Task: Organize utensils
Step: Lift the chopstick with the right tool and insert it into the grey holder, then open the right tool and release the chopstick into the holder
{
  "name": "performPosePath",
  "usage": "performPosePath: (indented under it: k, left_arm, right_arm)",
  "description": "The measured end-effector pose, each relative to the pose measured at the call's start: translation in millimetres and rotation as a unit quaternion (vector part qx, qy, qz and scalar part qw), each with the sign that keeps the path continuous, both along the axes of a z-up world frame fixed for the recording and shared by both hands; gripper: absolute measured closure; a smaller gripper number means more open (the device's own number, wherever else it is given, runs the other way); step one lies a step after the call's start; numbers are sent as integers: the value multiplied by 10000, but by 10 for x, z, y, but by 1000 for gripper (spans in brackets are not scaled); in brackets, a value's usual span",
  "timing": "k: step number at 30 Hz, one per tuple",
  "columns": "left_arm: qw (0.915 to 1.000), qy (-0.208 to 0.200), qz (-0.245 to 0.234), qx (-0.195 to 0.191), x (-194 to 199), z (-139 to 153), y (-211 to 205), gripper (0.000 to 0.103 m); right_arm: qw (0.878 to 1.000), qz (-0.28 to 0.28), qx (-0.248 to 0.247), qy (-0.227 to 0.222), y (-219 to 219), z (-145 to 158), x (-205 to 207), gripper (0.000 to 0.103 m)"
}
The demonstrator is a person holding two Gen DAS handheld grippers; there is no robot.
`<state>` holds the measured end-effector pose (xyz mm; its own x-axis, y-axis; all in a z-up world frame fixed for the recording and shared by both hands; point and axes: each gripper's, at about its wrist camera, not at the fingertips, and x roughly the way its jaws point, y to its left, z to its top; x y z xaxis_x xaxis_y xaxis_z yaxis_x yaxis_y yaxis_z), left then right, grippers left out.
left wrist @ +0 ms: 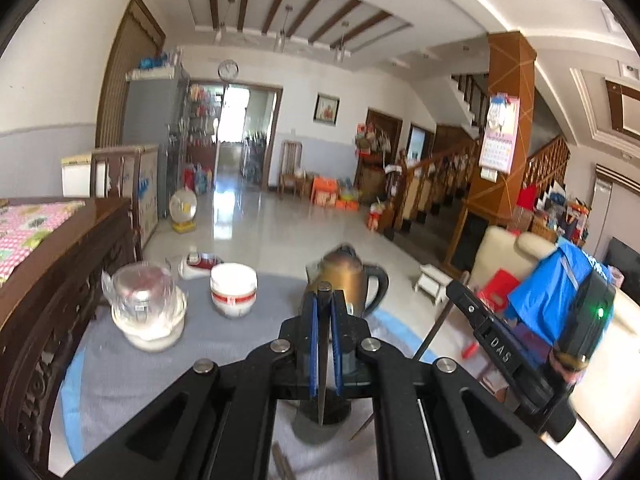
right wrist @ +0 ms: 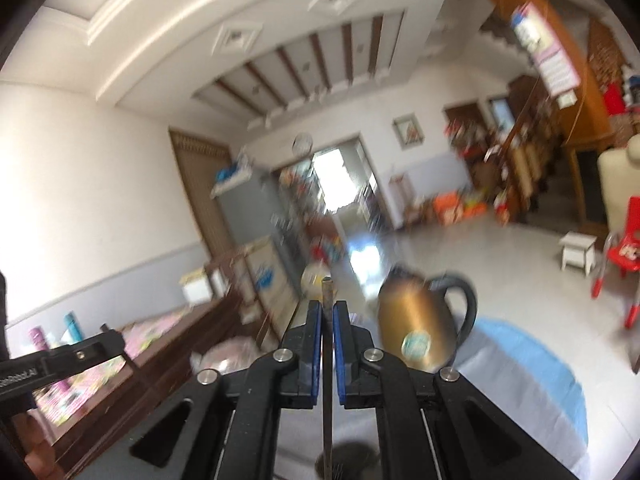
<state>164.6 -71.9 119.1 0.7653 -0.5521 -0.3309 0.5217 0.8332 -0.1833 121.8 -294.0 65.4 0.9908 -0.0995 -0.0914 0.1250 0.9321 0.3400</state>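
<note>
My left gripper is shut on a thin dark chopstick that stands upright between the blue pads, its top poking out above them. Under it on the table sits a dark round container. My right gripper is shut on a second dark chopstick, also upright, above the same dark container. Each view shows the other tool: the right gripper with its stick, and the left gripper with its stick. Both views are blurred.
A brass kettle with a black handle stands on the grey and blue tablecloth just beyond the grippers. A glass jar and a white jar stand to the left. A dark wooden bed frame borders the table's left side.
</note>
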Motion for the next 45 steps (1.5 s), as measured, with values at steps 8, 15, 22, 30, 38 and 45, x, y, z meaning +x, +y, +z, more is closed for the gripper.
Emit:
performPosePath:
  k: [8, 15, 22, 30, 38, 45]
  left_arm:
    - [9985, -454, 277, -131, 137, -187, -304, 96]
    - [9994, -118, 313, -24, 351, -644, -506, 96]
    - [9991, 200, 161, 348, 378, -935, -531, 96]
    - [9960, 237, 30, 859, 97, -1032, -416, 74]
    - [9901, 120, 275, 1374, -269, -1113, -149, 26]
    - [9851, 330, 642, 1559, -387, -1256, 109, 18]
  right_arm:
    - [9970, -529, -380, -408, 123, -177, 248, 97]
    - [9987, -403, -282, 146, 126, -558, 476, 97]
    - [9979, -166, -67, 625, 14, -755, 437, 96]
    - [9958, 103, 145, 901, -84, -832, 302, 95]
    - [9933, 346, 285, 1069, -28, -764, 14, 90]
    - [9934, 306, 332, 1054, 30, -796, -293, 64]
